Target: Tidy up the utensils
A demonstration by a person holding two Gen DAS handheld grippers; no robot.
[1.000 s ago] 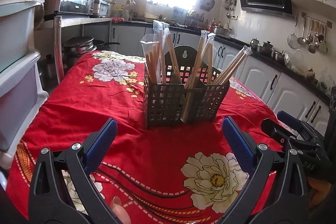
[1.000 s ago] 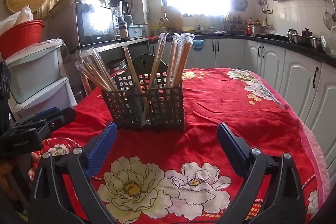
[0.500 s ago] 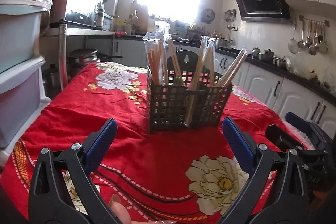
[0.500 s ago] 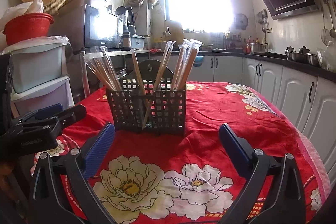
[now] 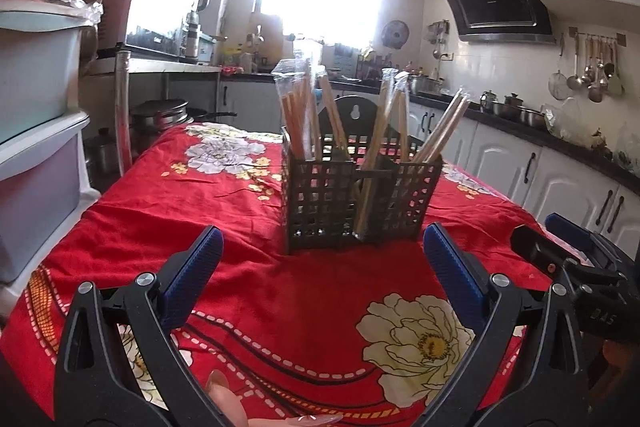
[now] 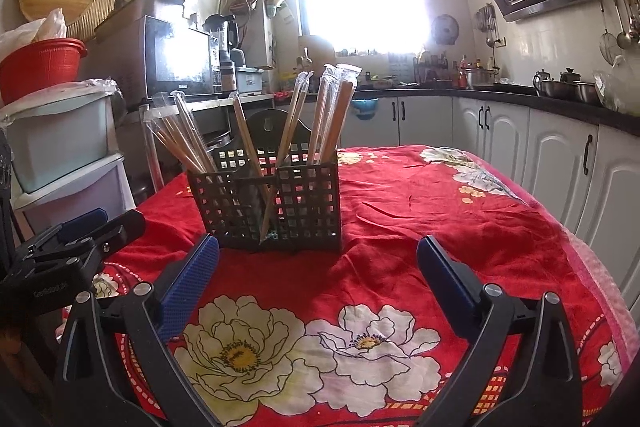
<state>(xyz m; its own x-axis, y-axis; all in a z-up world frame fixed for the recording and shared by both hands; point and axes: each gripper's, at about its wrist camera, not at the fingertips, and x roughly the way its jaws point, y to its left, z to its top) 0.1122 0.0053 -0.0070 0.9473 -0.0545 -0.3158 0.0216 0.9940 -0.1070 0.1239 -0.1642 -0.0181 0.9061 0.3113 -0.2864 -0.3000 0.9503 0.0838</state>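
Straight ahead of both tongs, at frame centre in each wrist view, stands the dark plastic lattice caddy (image 5: 356, 203) on the red floral tablecloth (image 5: 280, 291). Its wrapped chopsticks (image 5: 304, 115) stand roughly upright, fanning outward, long axes near vertical, so I judge a reach must go forward and then up to their tops. Neither side looks clearly nearer. The left gripper (image 5: 320, 255) and right gripper (image 6: 318, 263) both gape wide, holding nothing. Cellophane sleeves look slick; the wood beneath, slim and smooth.

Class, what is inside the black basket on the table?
Wrapped chopsticks stand leaning in the basket, in several compartments. The mesh walls hide the basket's floor, so anything small lying there cannot be seen.
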